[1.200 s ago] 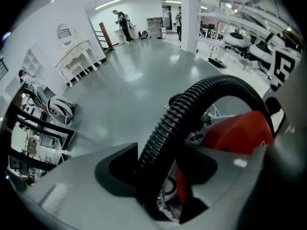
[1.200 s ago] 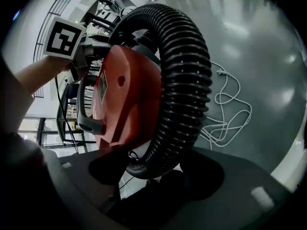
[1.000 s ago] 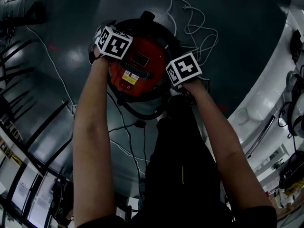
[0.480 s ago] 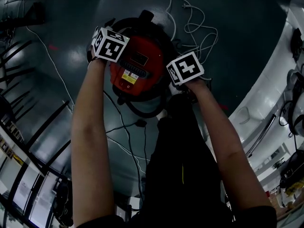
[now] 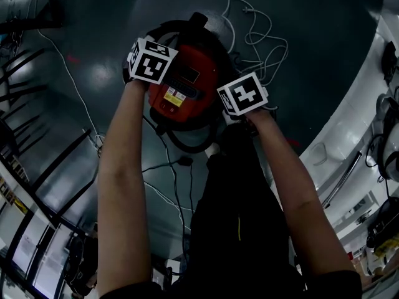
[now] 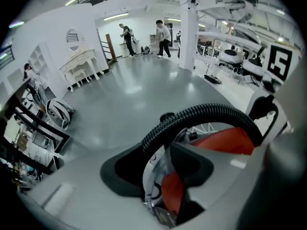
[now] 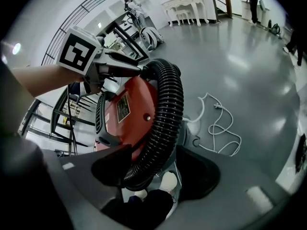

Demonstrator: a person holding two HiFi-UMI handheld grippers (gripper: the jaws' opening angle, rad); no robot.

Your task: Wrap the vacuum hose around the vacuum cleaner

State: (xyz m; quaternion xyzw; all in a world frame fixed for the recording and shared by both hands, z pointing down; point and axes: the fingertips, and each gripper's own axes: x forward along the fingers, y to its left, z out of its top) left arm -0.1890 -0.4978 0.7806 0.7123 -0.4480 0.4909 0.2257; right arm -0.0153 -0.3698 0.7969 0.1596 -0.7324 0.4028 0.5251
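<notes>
The hose arcs over the red vacuum cleaner between the left gripper and right gripper, threading each one's 2 part-open jaws, which have just been closing but are not yet clamping.

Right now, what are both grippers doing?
Left gripper: closing around black ribbed hose, grip unclear.
Right gripper: closing, hose between jaws, not clamped.

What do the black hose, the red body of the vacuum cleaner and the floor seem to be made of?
Hose: probably flexible black plastic, matte, closely ribbed.
Vacuum cleaner body: likely hard red plastic, smooth, slight sheen.
Floor: smooth grey coating, perhaps painted concrete; it mirrors lights.
</notes>
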